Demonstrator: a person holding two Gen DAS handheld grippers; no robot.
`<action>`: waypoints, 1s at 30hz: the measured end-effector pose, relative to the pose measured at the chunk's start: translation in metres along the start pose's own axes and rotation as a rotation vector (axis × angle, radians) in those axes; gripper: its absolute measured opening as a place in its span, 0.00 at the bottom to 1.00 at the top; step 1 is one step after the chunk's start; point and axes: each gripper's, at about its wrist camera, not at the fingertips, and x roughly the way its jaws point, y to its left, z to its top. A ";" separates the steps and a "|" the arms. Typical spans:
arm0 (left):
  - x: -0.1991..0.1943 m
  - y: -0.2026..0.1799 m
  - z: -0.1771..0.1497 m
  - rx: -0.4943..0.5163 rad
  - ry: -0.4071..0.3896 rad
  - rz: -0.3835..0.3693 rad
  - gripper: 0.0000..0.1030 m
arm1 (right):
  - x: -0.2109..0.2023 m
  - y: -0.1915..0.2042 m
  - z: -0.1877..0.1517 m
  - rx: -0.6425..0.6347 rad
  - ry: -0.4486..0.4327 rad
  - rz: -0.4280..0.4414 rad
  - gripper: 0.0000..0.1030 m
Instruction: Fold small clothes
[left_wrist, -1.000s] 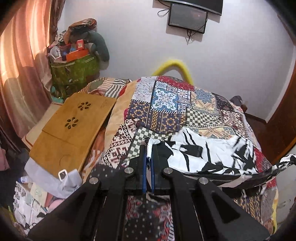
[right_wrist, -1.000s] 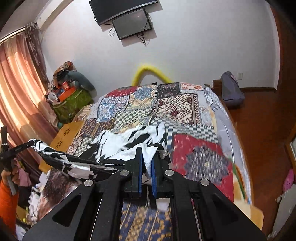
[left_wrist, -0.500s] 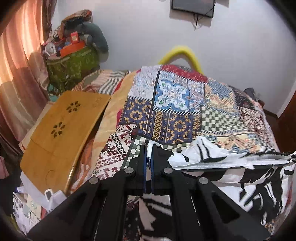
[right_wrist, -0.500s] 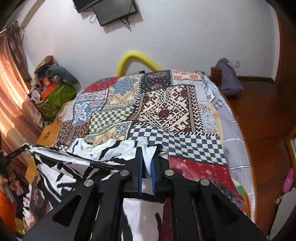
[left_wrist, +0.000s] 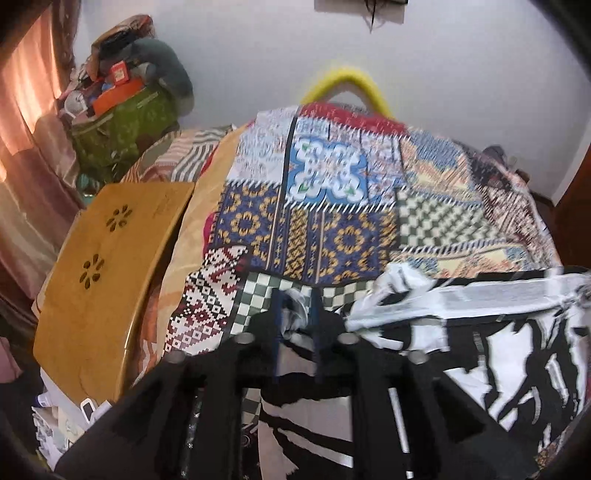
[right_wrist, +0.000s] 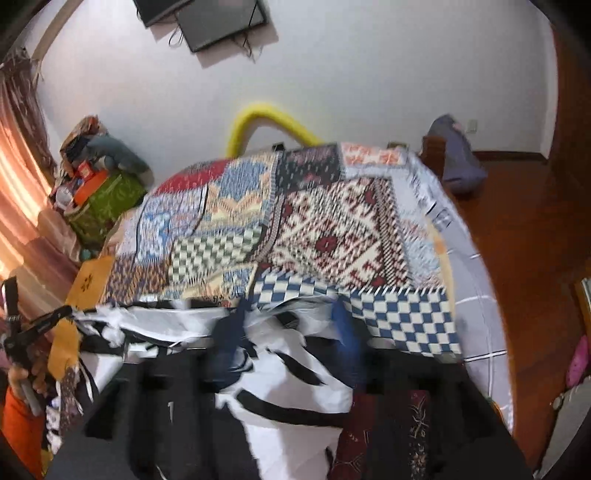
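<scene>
The black-and-white patterned garment lies on the near end of the bed, on the patchwork bedspread, its top edge stretched in a band running across between the two grippers. The left gripper has its jaws parted, with a bunch of the cloth lying loose in the gap between the fingers. The right gripper also has its jaws well apart, the white cloth spilling down between them; both views are blurred by motion.

The only writing that can be read is a white "1" on the black body of the right gripper. Print on the red box in the bag is too blurred to make out.

Half a second ago both grippers were pinched shut on the garment's edge; now both have opened and the cloth sits slack between the fingers. The garment was held above the bedspread a second ago and has since come down onto it, and both cameras have tilted lower toward the bed.

A green bag stands by the wall beside the curtain, heaped with an orange box, a red box, a grey bundle and other clutter. A wooden board with flower-shaped cut-outs lies beside the bed. A yellow tube arches behind the bed's far end, and a dark screen hangs on the wall. A grey bag sits on the wooden floor.
</scene>
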 end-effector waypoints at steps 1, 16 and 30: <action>-0.006 0.000 0.001 -0.007 -0.008 -0.006 0.39 | -0.007 0.002 0.000 0.003 -0.013 0.012 0.65; -0.019 0.043 -0.119 -0.031 0.204 -0.035 0.65 | -0.023 0.007 -0.125 -0.087 0.151 -0.046 0.65; -0.010 0.025 -0.161 -0.080 0.304 -0.177 0.10 | -0.019 0.013 -0.149 0.017 0.158 0.045 0.09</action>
